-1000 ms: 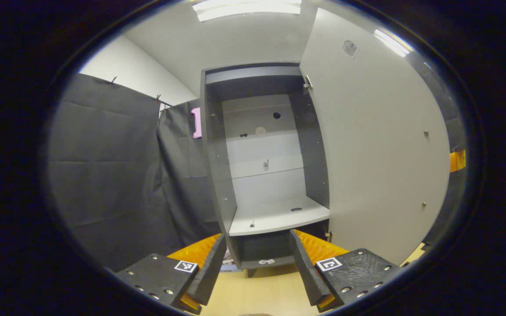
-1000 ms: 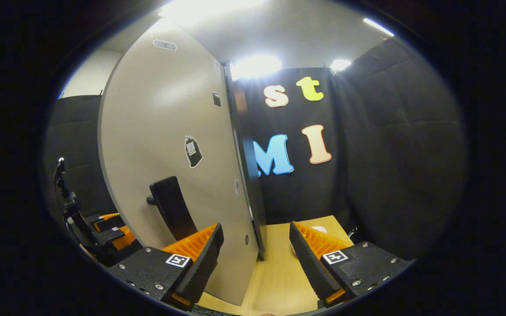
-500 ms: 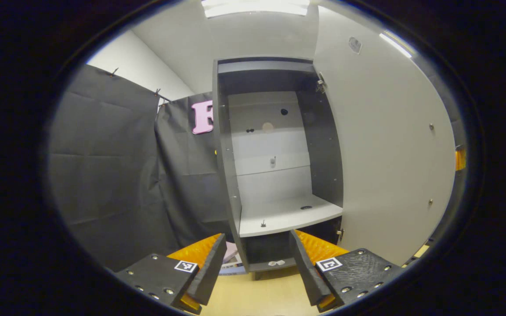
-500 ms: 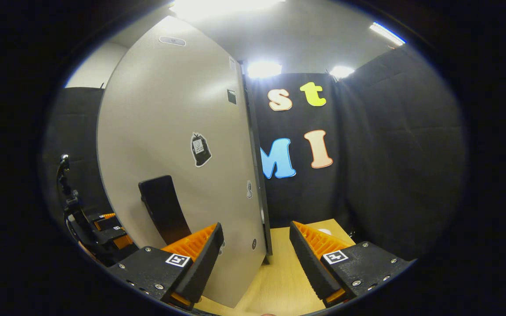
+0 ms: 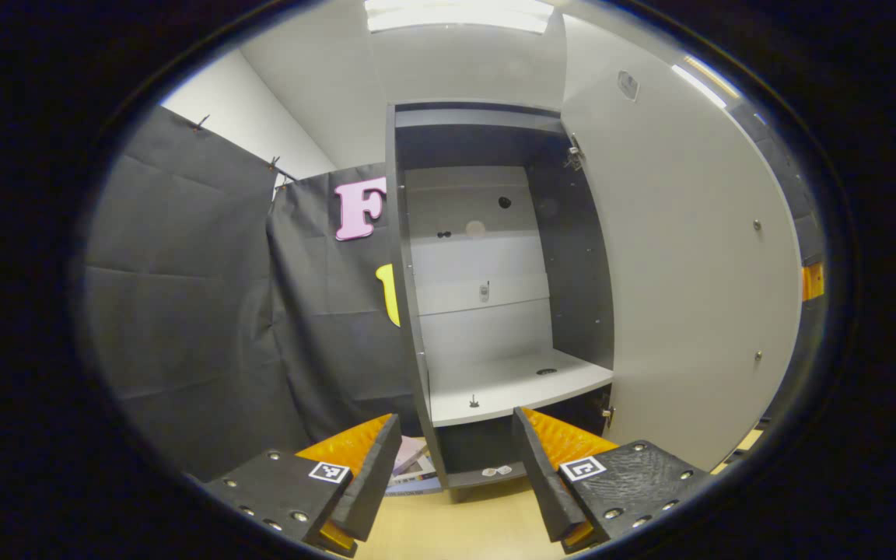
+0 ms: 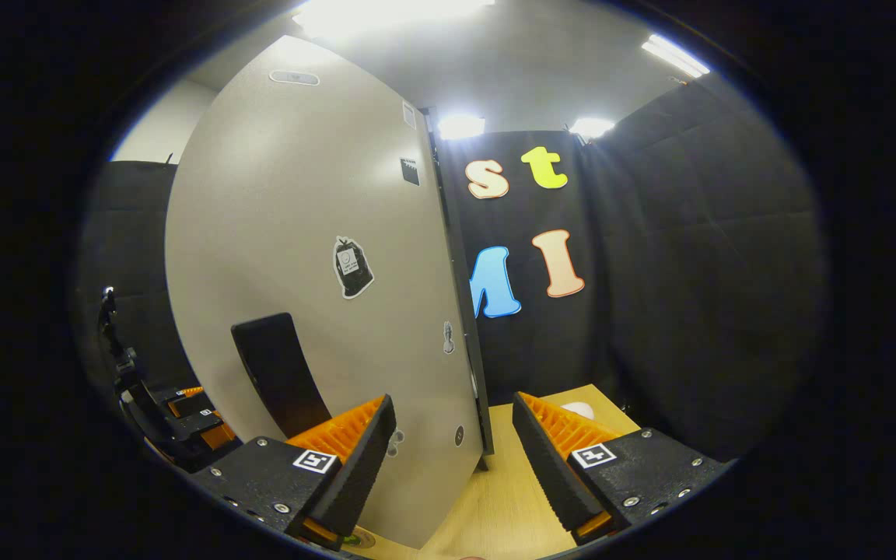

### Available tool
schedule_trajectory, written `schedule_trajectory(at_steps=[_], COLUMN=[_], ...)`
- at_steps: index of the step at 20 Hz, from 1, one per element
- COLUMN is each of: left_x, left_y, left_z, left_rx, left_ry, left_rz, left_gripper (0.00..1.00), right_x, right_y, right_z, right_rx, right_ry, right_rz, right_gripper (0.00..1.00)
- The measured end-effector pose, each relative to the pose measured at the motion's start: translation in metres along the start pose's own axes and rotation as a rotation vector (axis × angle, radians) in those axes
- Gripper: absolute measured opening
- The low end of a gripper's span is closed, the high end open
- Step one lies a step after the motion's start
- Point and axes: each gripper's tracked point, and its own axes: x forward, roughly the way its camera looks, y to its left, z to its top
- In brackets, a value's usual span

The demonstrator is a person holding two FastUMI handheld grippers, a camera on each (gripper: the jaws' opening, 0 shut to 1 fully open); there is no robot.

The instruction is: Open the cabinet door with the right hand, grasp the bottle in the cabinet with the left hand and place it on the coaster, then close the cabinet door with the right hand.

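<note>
Both tongs [image 5: 454, 467] [image 6: 454, 459] spread, facing open cabinet door [image 6: 300, 233].

Light wood tabletop [image 5: 463, 529] — dark cabinet [image 5: 487, 467] stands on it; grey shelf [image 5: 514, 385] inside w/ small fittings.

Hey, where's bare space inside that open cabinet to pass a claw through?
The grey shelf lies bare between the cabinet's left wall and the open door, apart from a small peg and a hole. Above it the bay stands open. Below, the dark lower compartment is low and tight, and items crowd the tabletop left of it.
</note>
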Motion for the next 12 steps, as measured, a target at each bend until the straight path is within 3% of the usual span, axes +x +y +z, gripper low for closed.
schedule_trajectory(at_steps=[3,4,5,12], left_x=[0.003,0.004,0.005,0.001], left_y=[0.01,0.013,0.016,0.023], left_z=[-0.002,-0.003,-0.005,-0.006], left_rx=[0.024,0.026,0.019,-0.022], left_ry=[-0.004,0.001,0.005,-0.011], left_rz=[-0.003,0.004,0.012,-0.004], left_gripper=[0.82,0.89,0.82,0.82], right_x=[0.004,0.005,0.008,0.019], right_y=[0.008,0.012,0.017,0.047], right_z=[-0.005,-0.007,-0.011,-0.009], right_rx=[0.031,0.049,0.069,0.026], right_ry=[0.002,0.012,0.03,0.026], right_rz=[-0.002,0.003,0.01,0.053], right_gripper=[0.94,0.94,0.94,0.94])
